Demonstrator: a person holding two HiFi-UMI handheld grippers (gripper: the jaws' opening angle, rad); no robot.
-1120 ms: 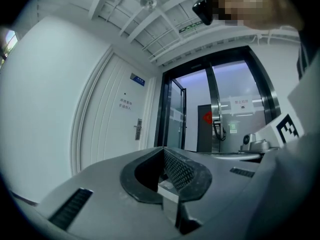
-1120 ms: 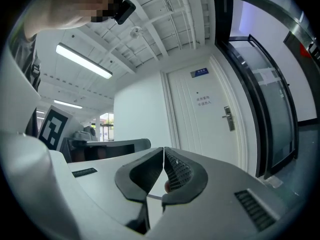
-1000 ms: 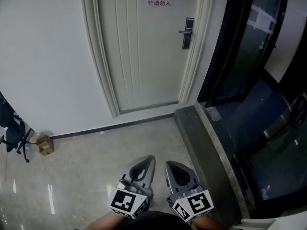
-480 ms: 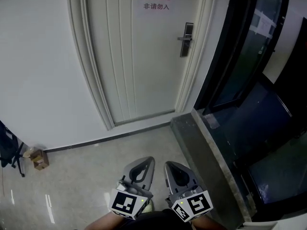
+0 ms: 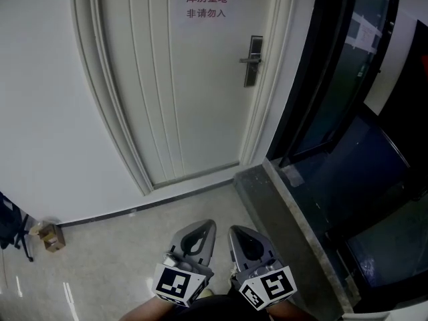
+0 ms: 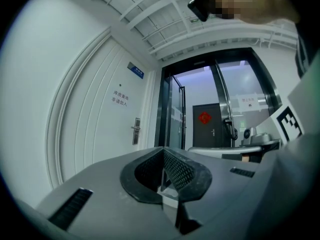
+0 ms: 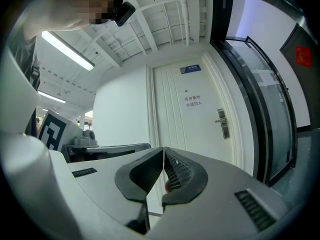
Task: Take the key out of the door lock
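**Both grippers shut and low, door lock far ahead**

The left gripper (image 5: 204,227) and the right gripper (image 5: 239,234) are held side by side at the near edge of the head view, close to the person's body, above the pale tiled floor (image 5: 107,259). In each gripper view the jaws are pressed together tip to tip, with nothing between them.

The white panelled door (image 5: 187,92) stands shut at the far side of the scene, well apart from both grippers. Its lock plate (image 5: 252,60), dark with a metal lever handle pointing left, sits on the door's right edge, far and slightly to the right of the right gripper. The key is too small to make out at this range in any view; only the plate and lever show. A sign (image 5: 206,6) with red characters is fixed to the door, to the upper left of the lock.

Right of the door frame runs a dark-framed glass partition (image 5: 334,79), and a dark stone strip (image 5: 281,212) lies along the floor at its foot, just right of the right gripper. Far to the left, a small cardboard box (image 5: 52,237) sits on the floor against the white wall (image 5: 40,112).
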